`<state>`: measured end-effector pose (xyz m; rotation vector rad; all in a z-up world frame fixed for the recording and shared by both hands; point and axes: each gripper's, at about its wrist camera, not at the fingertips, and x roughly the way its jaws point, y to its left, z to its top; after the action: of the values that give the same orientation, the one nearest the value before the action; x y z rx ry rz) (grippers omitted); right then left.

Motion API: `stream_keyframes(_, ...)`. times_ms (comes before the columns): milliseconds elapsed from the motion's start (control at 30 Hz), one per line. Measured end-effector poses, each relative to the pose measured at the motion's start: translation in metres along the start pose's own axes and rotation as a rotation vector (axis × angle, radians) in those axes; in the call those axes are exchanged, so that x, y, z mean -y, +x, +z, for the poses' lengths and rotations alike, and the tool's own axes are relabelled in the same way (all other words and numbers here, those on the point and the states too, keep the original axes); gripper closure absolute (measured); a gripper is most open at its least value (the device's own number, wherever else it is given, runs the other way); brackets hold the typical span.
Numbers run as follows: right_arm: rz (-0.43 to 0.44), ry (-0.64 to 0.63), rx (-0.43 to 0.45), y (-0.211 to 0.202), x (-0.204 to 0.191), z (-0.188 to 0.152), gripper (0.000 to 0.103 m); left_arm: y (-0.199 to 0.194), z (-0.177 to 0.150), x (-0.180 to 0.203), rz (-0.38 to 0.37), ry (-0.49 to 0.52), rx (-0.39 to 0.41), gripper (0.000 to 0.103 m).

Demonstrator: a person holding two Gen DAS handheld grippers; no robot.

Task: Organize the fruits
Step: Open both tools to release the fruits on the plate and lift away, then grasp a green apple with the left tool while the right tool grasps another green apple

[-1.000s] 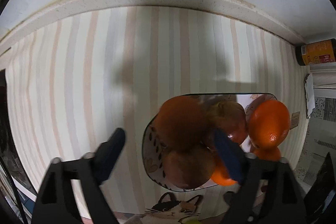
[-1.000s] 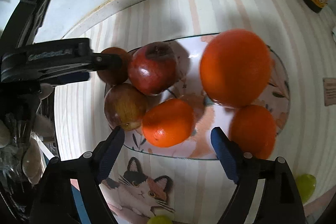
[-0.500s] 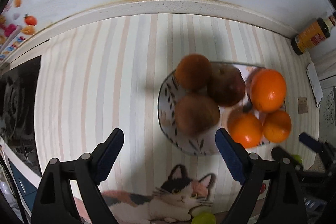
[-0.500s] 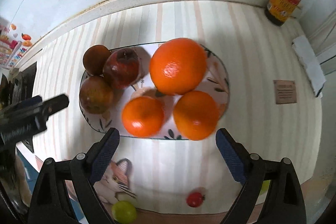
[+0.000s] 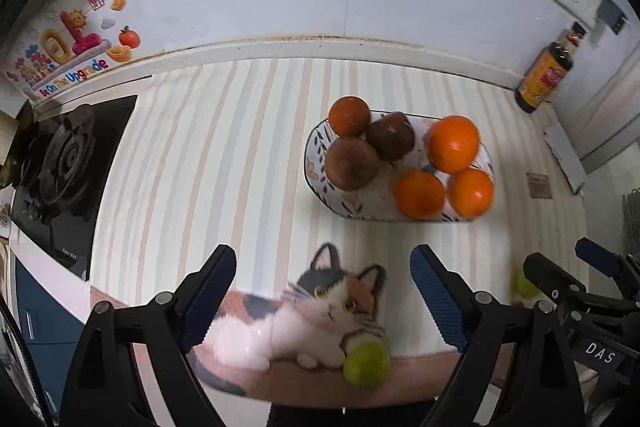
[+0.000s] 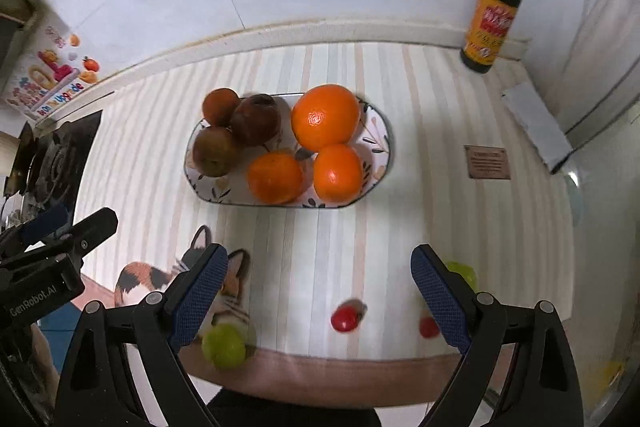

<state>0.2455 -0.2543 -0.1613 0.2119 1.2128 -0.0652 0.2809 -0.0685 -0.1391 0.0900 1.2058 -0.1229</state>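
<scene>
Two wide-open, empty grippers have pulled back. Left wrist view: the left gripper [image 5: 323,281] now sees the plate [image 5: 316,175] of six fruits farther off, right of centre. Right wrist view: the right gripper [image 6: 319,283], jaws just widened, sees the plate mid-counter, much smaller than before.

A green fruit [image 6: 464,273] sits half hidden behind the right gripper's finger [image 6: 438,297]. A red fruit [image 6: 428,327] beside it is blurred. The stove [image 5: 60,163] is cut off at the left edge.
</scene>
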Motion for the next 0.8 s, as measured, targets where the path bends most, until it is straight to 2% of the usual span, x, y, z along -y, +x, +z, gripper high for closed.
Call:
stream_keyframes(167,0.002,-0.005,0.057,-0.045,0.002,-0.026,0.008,-0.047,-0.022,0.006,-0.004,0.023,0.069,0.014)
stream_keyframes(333,-0.009,-0.007,0.106,-0.082,0.002,-0.043,0.008,-0.078,-0.036,0.007,0.004,0.04,0.106,0.014)
stream_keyframes(467,-0.002,-0.002,0.122,-0.103,0.001,-0.053,0.008,-0.092,-0.043,0.008,0.004,0.049,0.116,0.014)
stream_keyframes(633,-0.034,-0.01,0.161,-0.126,-0.006,-0.062,0.008,-0.103,-0.05,0.008,-0.002,0.042,0.129,0.014)
stream_keyframes(800,-0.021,-0.016,0.166,-0.136,-0.01,-0.063,0.008,-0.107,-0.053,0.008,-0.005,0.036,0.126,0.014)
